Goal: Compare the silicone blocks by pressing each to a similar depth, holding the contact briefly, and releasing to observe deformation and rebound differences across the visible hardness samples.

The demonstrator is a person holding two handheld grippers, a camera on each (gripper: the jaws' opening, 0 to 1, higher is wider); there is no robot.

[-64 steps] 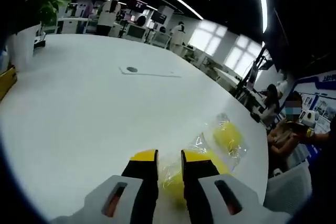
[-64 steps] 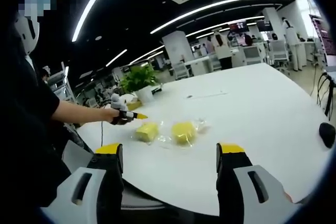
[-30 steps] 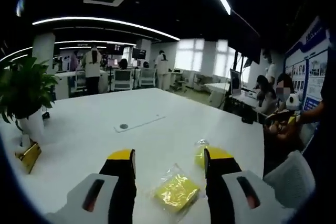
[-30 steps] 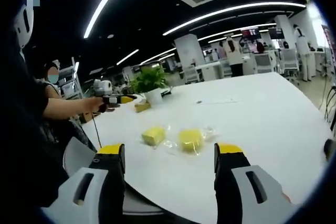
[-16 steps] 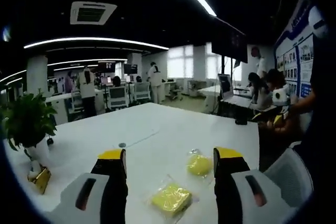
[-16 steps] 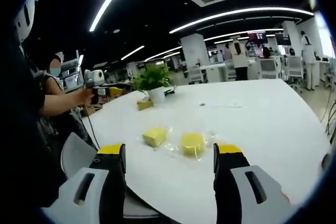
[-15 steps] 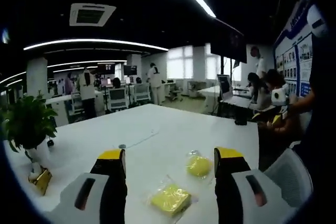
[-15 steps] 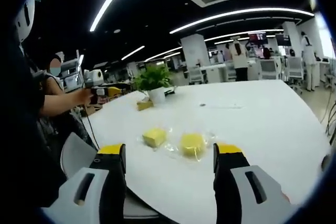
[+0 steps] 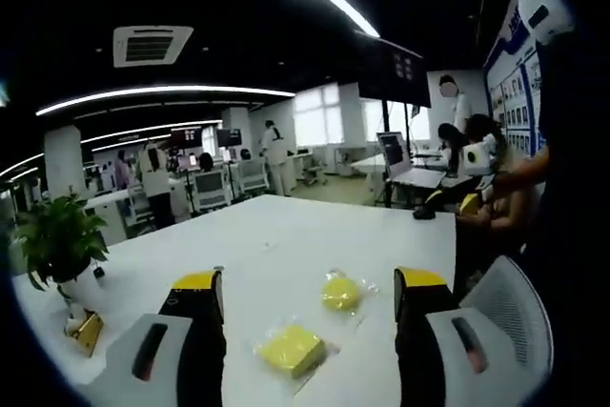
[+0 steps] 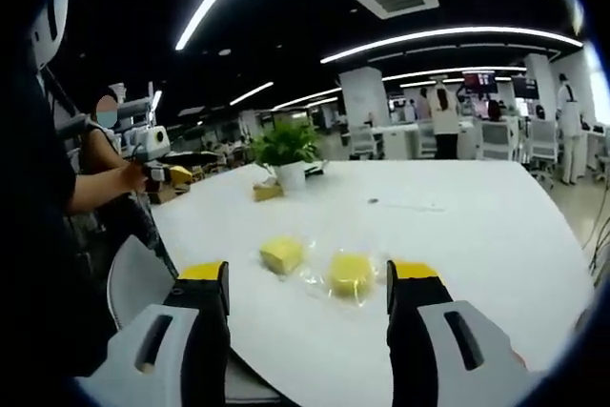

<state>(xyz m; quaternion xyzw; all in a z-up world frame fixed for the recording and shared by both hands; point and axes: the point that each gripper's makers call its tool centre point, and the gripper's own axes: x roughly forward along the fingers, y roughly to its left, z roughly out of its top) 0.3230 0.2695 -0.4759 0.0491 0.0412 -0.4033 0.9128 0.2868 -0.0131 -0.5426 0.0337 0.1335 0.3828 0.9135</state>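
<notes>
Two yellow silicone blocks in clear wrappers lie near the edge of a white table (image 9: 286, 235). In the left gripper view the square block (image 9: 291, 350) is nearer and the round block (image 9: 340, 293) lies just beyond it. My left gripper (image 9: 307, 281) is open, held back from both and touching neither. In the right gripper view the square block (image 10: 282, 254) lies left of the round block (image 10: 350, 274). My right gripper (image 10: 307, 271) is open and off the table's edge. The left gripper (image 10: 176, 173) hangs in a hand at the left.
A potted plant (image 10: 286, 150) and a small gold object (image 10: 267, 191) stand at the table's far side. A white chair (image 10: 133, 283) sits by the near edge, another chair (image 9: 510, 312) at the right. People and desks fill the office behind.
My left gripper, nearly shut down at the square block 2.1 s ago, has opened wide, lifted and drawn back. The right gripper stayed open; its view shifted only slightly.
</notes>
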